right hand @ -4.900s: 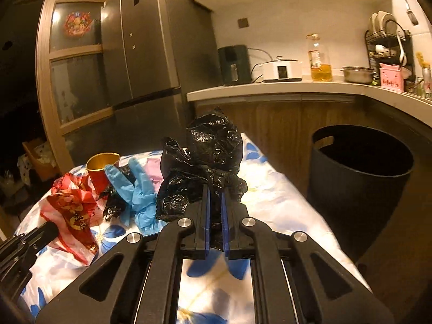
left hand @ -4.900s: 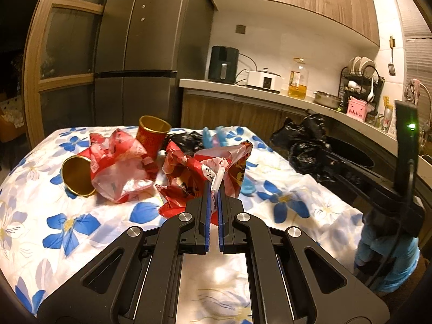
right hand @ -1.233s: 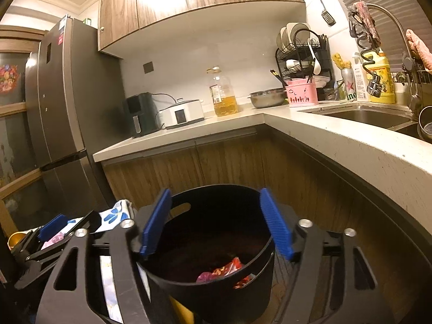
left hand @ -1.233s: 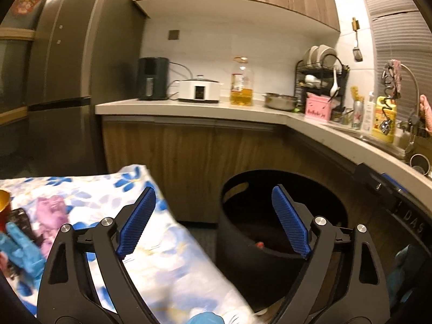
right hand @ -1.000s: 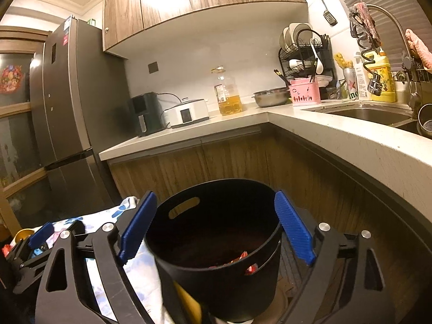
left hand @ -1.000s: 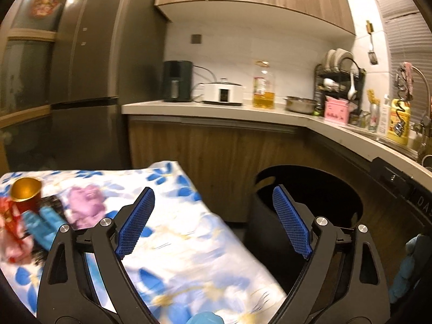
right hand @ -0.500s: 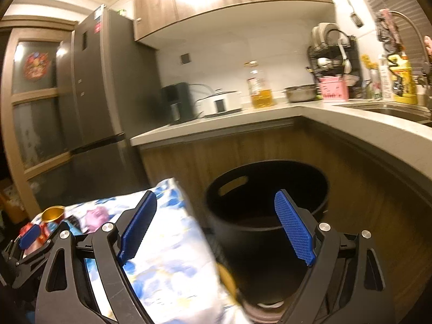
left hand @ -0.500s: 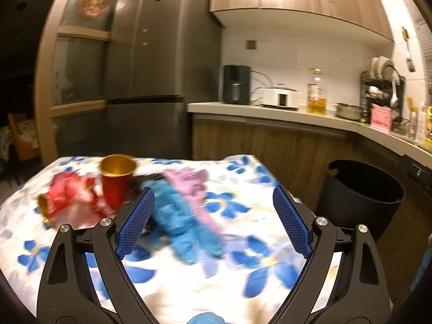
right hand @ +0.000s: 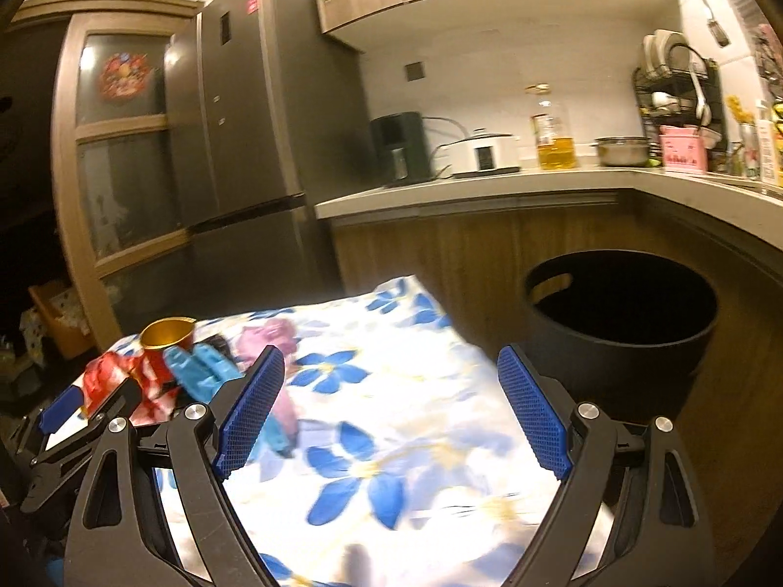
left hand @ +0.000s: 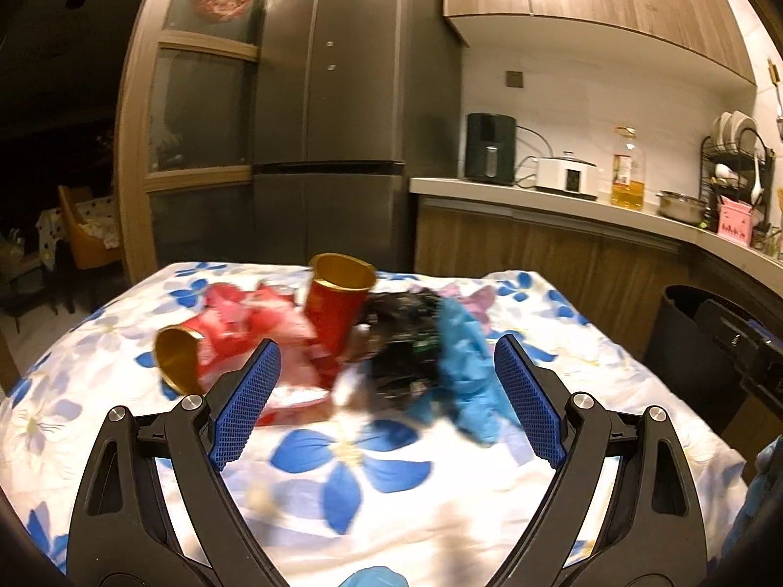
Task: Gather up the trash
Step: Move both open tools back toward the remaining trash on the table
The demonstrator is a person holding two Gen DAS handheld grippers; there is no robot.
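My left gripper [left hand: 386, 398] is open and empty, just short of a trash pile on the flowered tablecloth [left hand: 372, 499]. The pile holds an upright red-and-gold cup [left hand: 337, 308], a second cup lying on its side [left hand: 178, 359], red wrappers [left hand: 249, 327], black plastic [left hand: 401, 342], a blue glove [left hand: 465, 367] and a pink scrap [left hand: 467, 296]. My right gripper [right hand: 391, 413] is open and empty over the table's right side. The pile shows at its left: the upright cup [right hand: 164, 342] and the blue glove [right hand: 205, 374]. The black bin [right hand: 621, 327] stands on the floor to the right.
A wooden-front counter [left hand: 563, 198] with an air fryer, rice cooker, oil bottle and dish rack runs behind the table. A tall grey fridge [left hand: 342, 122] stands at the back. The bin [left hand: 685, 323] sits beyond the table's right edge. The left gripper's frame [right hand: 68, 420] shows at lower left.
Both grippers have swung left, away from the bin and back toward the table. The left one now faces the trash pile. Both stay open and empty.
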